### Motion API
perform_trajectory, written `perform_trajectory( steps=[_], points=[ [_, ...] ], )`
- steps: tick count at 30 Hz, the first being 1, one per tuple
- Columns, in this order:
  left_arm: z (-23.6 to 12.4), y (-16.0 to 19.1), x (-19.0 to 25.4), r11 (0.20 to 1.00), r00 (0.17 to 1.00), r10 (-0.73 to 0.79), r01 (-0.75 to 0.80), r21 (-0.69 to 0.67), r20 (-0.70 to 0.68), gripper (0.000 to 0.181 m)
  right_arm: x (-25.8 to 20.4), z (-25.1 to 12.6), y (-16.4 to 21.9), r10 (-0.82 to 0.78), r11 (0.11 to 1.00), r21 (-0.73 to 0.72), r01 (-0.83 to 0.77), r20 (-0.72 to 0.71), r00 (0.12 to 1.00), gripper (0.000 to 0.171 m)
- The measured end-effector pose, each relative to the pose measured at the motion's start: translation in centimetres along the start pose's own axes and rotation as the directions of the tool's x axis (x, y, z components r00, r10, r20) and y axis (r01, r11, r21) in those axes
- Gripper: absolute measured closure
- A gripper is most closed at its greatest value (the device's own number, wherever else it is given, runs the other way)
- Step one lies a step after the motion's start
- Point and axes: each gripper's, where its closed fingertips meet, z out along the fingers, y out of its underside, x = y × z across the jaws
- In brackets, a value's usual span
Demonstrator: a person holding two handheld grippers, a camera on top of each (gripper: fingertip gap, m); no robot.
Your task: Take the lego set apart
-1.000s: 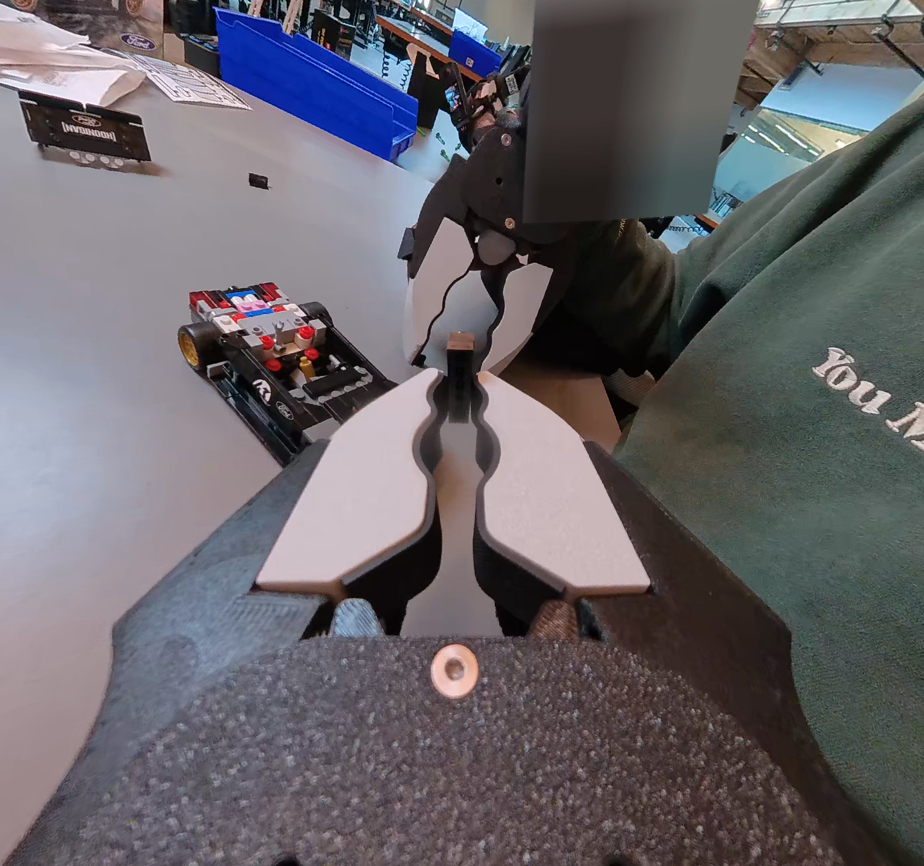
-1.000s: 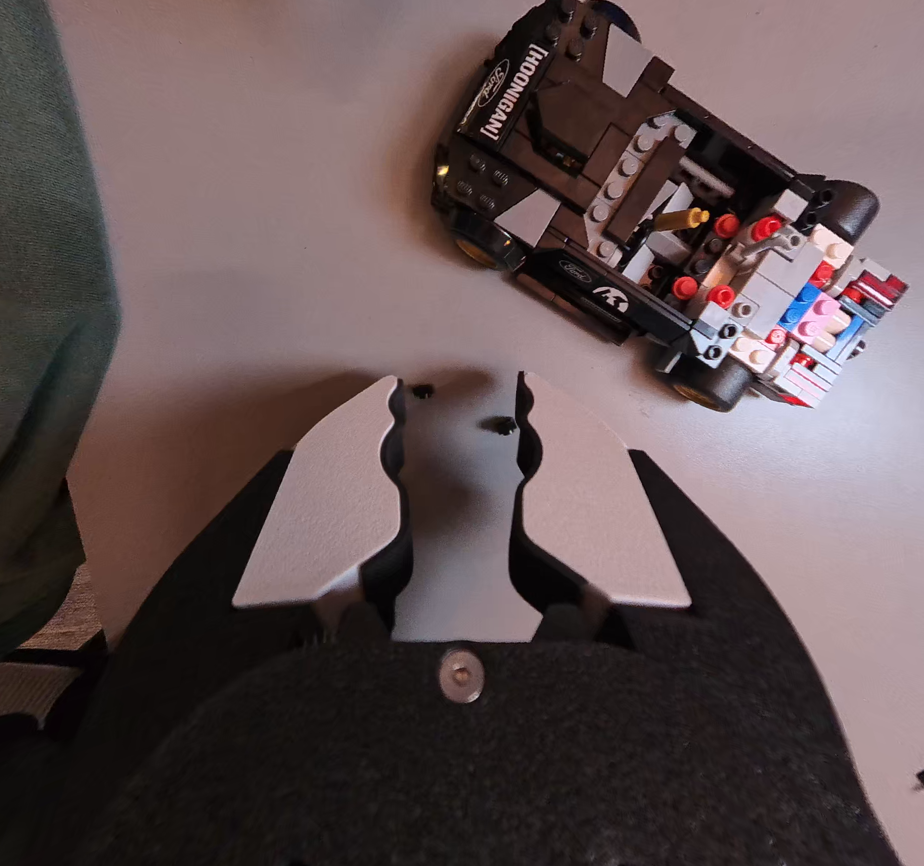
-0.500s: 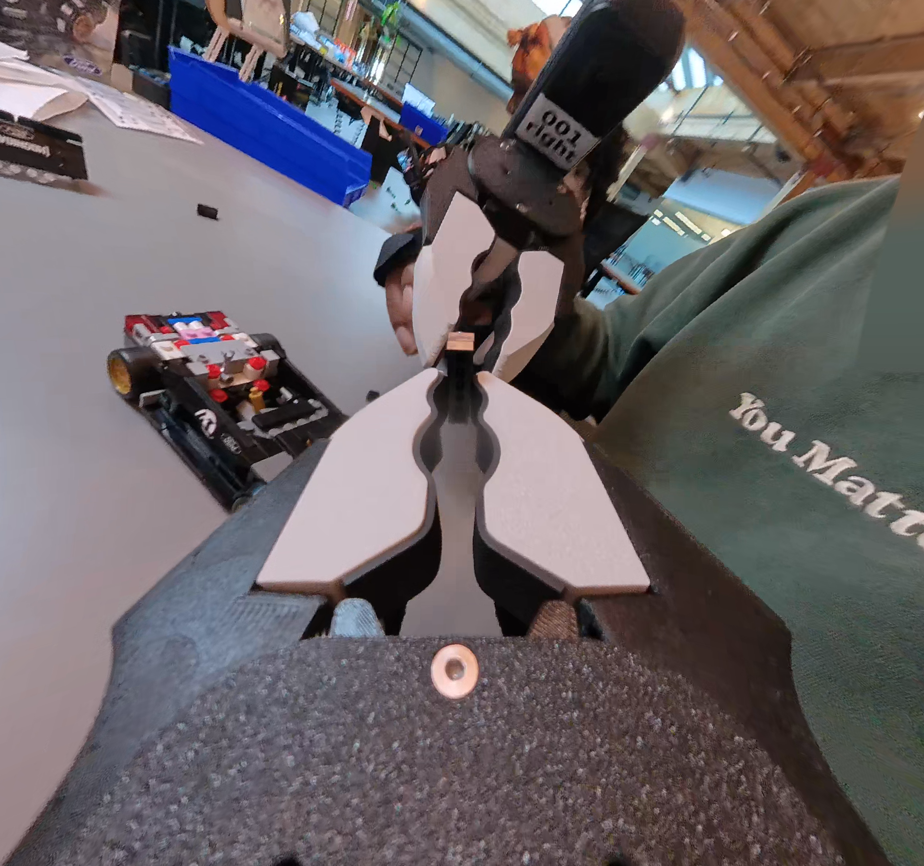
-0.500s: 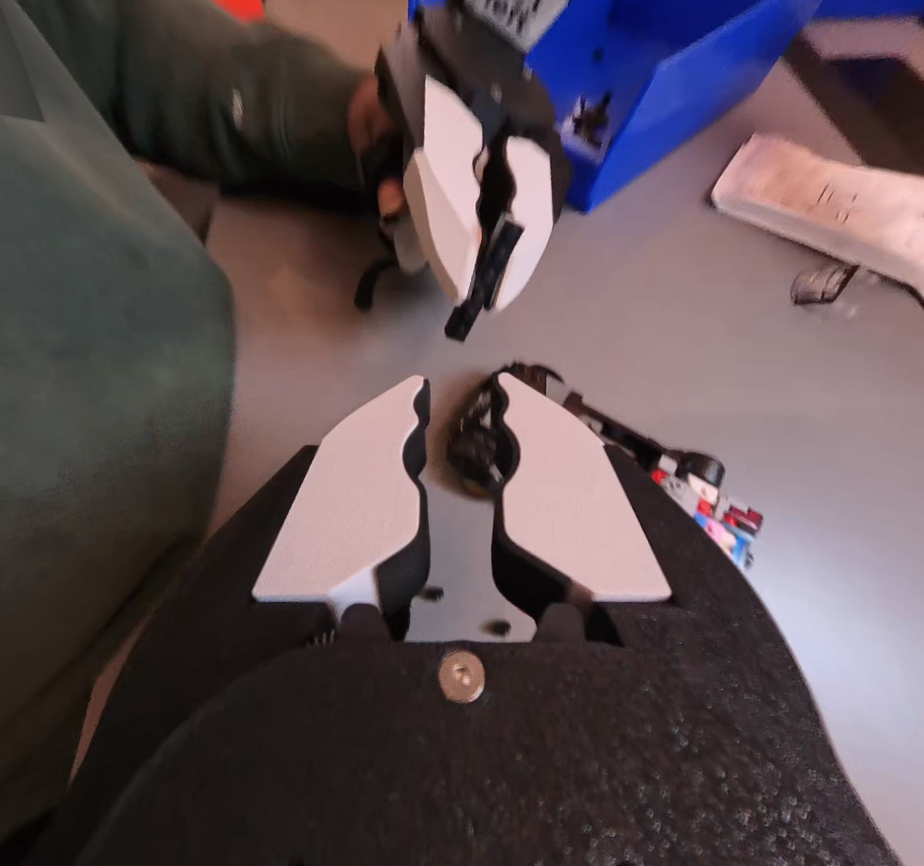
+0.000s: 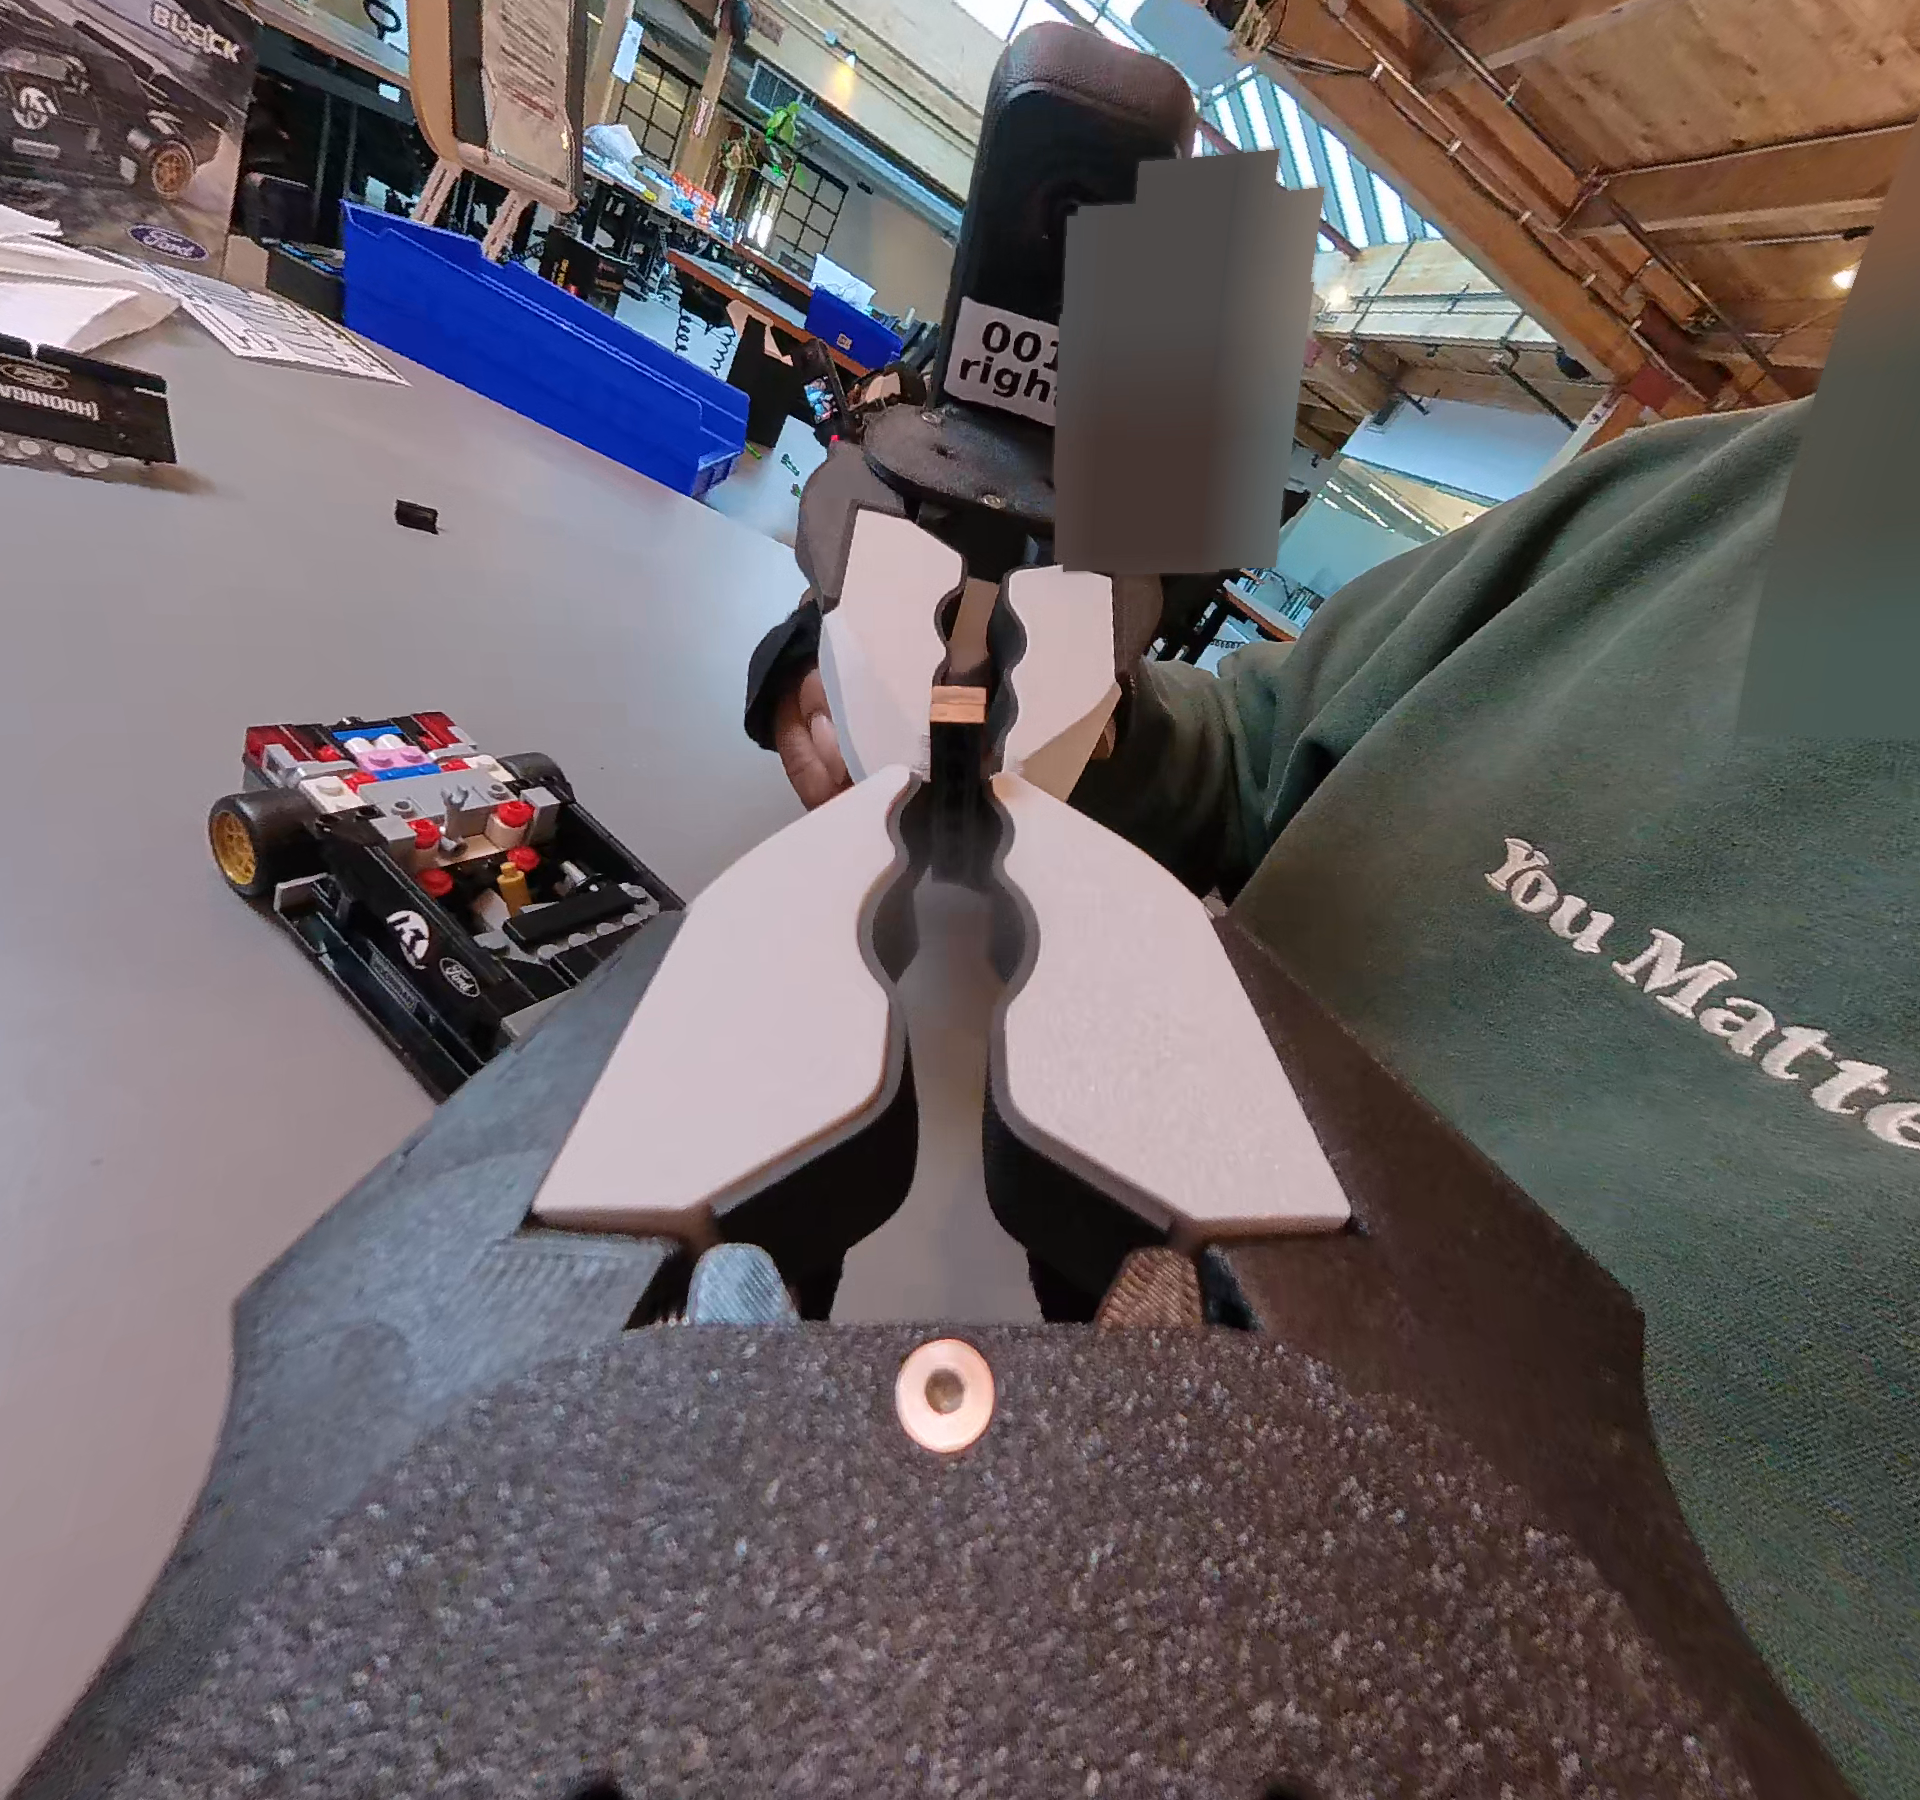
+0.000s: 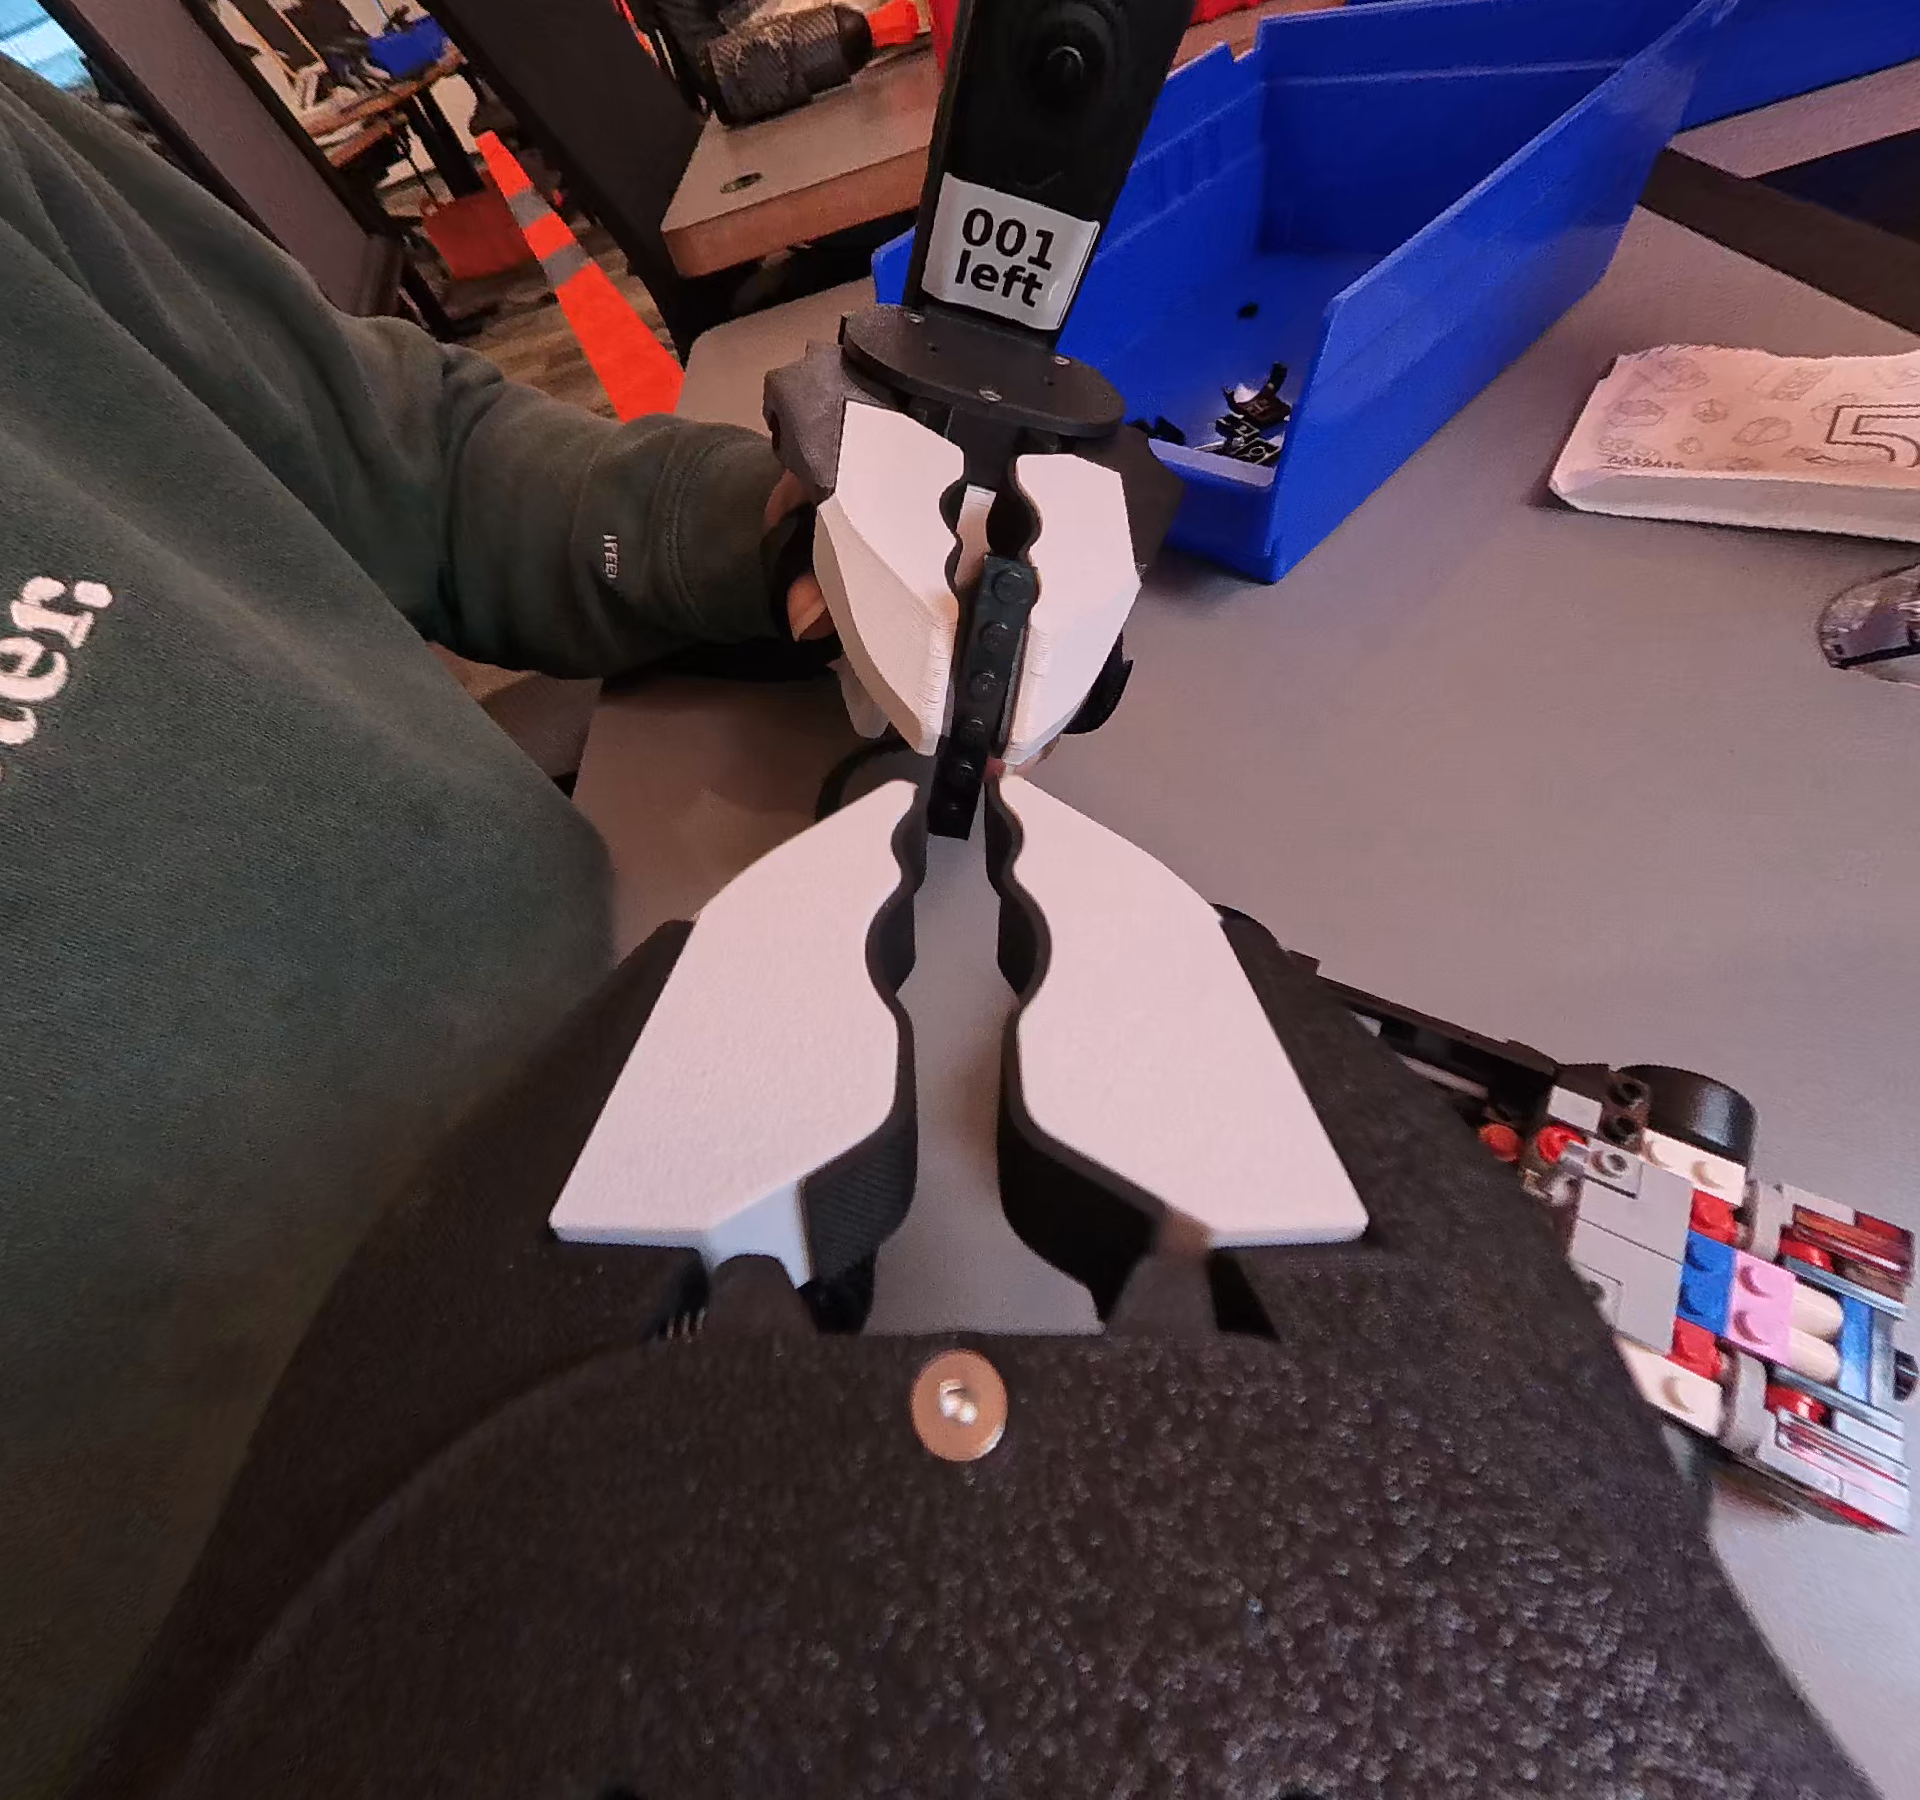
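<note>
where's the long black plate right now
The black plate is off the table, pinched between the fingers of the left gripper, its free end at the right gripper fingertips; the car sits lower right.

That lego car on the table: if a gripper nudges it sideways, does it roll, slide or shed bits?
The lego car sits on wheels, so an end-on nudge probably rolls it; a sideways one more likely skids it on the smooth grey table. Its top is open, with small red and yellow studs exposed, so a push up there could pop pieces off. Low and wide: tipping looks unlikely.
</note>
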Motion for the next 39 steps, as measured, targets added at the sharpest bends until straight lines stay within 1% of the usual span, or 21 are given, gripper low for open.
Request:
perform_trajectory(
  steps=[7,15,25,30,39],
  points=[
    [0.0,0.1,-0.1,0.999,0.999,0.034,-0.034,-0.016,0.016,0.172,0.3,-0.2,0.2,0.039,0.999,-0.004,-0.039,0.006,0.999,0.163],
    [-1.0,-1.2,-0.5,0.998,0.998,0.045,-0.048,0.048,0.052,0.172,0.7,-0.5,0.1,0.069,0.997,0.015,-0.069,-0.005,0.998,0.163],
    [-0.8,-0.9,-0.6,0.996,0.993,0.079,-0.081,0.022,0.084,0.173,0.8,-0.3,0.3,0.087,0.996,0.013,-0.087,0.004,0.996,0.163],
    [-1.0,-1.5,-0.7,0.995,0.992,0.079,-0.085,0.051,0.097,0.173,0.9,-0.3,0.4,0.094,0.996,0.009,-0.094,-0.002,0.996,0.163],
    [-0.9,-1.0,-0.9,0.996,0.99,0.09,-0.092,0.009,0.105,0.173,0.9,0.0,0.9,0.106,0.994,0.0,-0.106,0.016,0.994,0.163]
  ],
)
